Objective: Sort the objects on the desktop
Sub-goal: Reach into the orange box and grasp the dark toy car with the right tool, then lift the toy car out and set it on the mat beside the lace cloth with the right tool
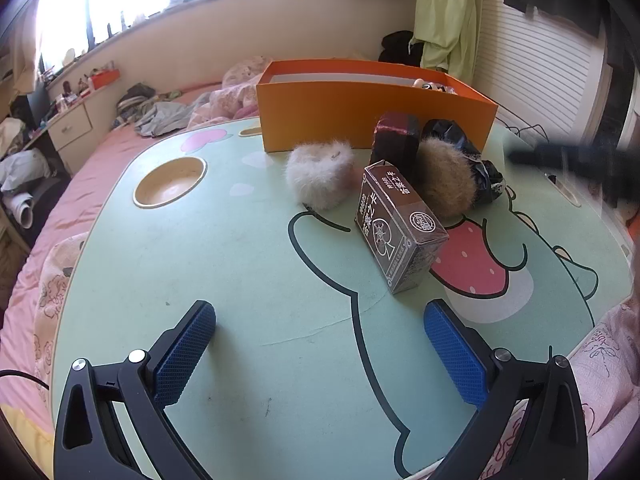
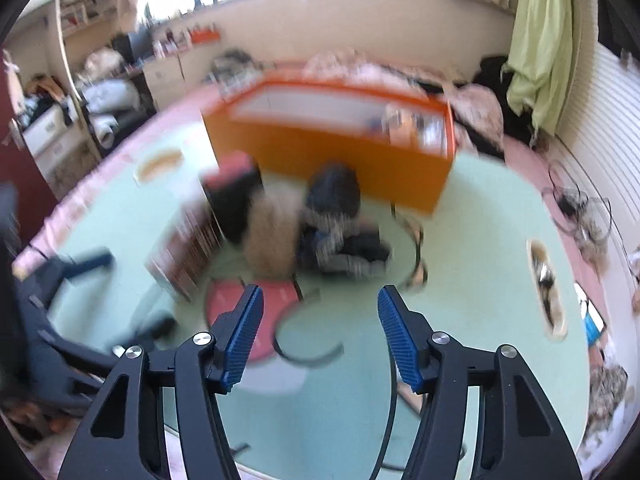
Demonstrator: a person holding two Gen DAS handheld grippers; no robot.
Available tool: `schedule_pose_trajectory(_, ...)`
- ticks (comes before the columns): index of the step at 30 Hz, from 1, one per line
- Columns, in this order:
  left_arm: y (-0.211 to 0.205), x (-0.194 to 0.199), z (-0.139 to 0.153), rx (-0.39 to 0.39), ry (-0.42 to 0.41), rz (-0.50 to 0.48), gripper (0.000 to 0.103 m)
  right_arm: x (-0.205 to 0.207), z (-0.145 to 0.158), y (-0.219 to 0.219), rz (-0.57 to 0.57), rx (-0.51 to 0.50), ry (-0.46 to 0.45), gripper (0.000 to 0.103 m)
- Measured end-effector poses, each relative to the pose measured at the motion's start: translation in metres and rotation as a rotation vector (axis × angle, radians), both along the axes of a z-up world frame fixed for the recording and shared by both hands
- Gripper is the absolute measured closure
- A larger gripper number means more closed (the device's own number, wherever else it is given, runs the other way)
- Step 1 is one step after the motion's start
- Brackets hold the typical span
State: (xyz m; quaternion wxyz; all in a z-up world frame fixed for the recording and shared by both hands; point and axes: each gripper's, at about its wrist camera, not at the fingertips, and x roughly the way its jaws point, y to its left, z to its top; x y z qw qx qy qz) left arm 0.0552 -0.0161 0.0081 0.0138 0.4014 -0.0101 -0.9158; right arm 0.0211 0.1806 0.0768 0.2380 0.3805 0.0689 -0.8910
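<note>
Item: card box, mid-table, lying just beyond your left gripper, whose jaws are standing wide and empty. Your right gripper is hovering part-open, gripping nothing. Orange box is sitting at the far edge, contents mostly hidden; right view is blurring.

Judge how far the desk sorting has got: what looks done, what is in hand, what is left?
Done: a few small items already lie at the right end of the orange box. In hand: nothing; the left gripper and right gripper are both open and empty. Left: the card box, white fur scrunchie, brown fur scrunchie, dark red case and black bundle all sit on the table.
</note>
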Motion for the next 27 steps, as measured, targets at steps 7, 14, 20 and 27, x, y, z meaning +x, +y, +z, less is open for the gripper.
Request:
schedule_pose_trajectory(7, 0.0, -0.001, 0.0, 0.001, 0.005, -0.002, 0.0, -0.096, 0.052, -0.041, 0.024, 0.104, -0.115, 0.042)
schedule_pose_trajectory(14, 0.0, -0.002, 0.0, 0.005, 0.013, -0.008, 0.0, -0.202, 0.004, -0.066, -0.037, 0.073, -0.453, 0.068)
schedule_pose_trajectory(20, -0.001, -0.001, 0.0, 0.006, 0.017, -0.009, 0.0, -0.213, -0.023, -0.078, -0.065, 0.169, -0.48, 0.068)
schedule_pose_trajectory(27, -0.002, -0.001, 0.0, 0.006, 0.017, -0.01, 0.0, -0.207, -0.025, -0.082, -0.028, 0.205, -0.46, 0.072)
